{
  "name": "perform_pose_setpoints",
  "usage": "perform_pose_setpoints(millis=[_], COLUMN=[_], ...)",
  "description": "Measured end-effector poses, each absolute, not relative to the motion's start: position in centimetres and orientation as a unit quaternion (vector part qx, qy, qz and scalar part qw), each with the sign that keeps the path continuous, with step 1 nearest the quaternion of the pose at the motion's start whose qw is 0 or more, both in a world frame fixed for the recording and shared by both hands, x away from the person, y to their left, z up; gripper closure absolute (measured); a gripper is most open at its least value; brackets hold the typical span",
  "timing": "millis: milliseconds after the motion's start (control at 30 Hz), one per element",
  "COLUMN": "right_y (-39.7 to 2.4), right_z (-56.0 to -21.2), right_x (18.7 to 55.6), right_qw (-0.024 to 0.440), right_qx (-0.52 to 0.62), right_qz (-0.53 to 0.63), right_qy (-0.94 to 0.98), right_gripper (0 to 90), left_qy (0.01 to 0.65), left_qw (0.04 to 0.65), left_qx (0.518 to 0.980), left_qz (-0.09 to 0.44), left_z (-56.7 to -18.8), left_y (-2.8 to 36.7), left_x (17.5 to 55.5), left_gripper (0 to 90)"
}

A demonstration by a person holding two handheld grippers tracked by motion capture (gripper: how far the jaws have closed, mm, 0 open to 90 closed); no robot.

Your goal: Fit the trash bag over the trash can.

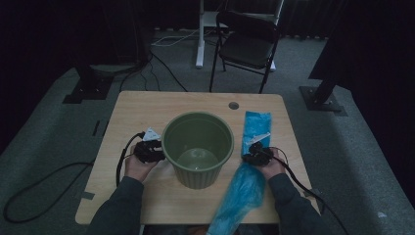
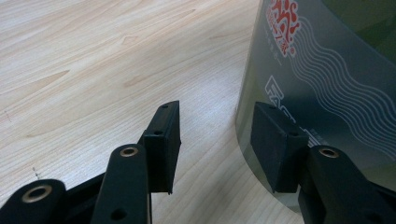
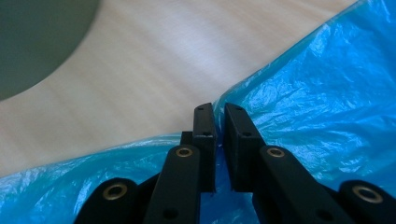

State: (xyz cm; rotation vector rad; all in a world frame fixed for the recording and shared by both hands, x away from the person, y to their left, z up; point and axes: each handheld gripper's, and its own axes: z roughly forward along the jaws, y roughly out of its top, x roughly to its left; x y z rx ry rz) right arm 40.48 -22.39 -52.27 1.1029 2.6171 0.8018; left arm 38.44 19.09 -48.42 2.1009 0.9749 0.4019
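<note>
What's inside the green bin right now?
The green bin looks empty: bare walls and a bare floor show from above. The near inner wall, below the rim, is hidden from the high view.

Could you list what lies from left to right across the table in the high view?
Left gripper → ribbed olive-green plastic bin → right gripper, with the thin blue plastic bag under it.
</note>
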Motion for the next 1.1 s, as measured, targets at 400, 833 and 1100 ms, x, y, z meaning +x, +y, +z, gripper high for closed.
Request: perform_pose_setpoints(millis=[400,833,1100], right_y=[-22.4,-22.0,-22.6], right_z=[-51.2,-52.7,-52.8], right_x=[41.5,45.3,45.4], right_qw=[0.148,0.175,0.156], right_qx=[0.409,0.469,0.5], right_qz=[0.306,0.265,0.262], right_qy=[0.847,0.824,0.811], right_gripper=[42.6,39.0,45.0], left_qy=[0.383,0.381,0.381], left_qw=[0.386,0.387,0.387], left_qx=[0.824,0.825,0.824], left_qz=[0.159,0.158,0.159], left_z=[-48.4,-48.4,-48.4], left_y=[18.9,19.0,19.0], left_x=[38.5,38.5,38.5], left_gripper=[52.5,52.4,52.4])
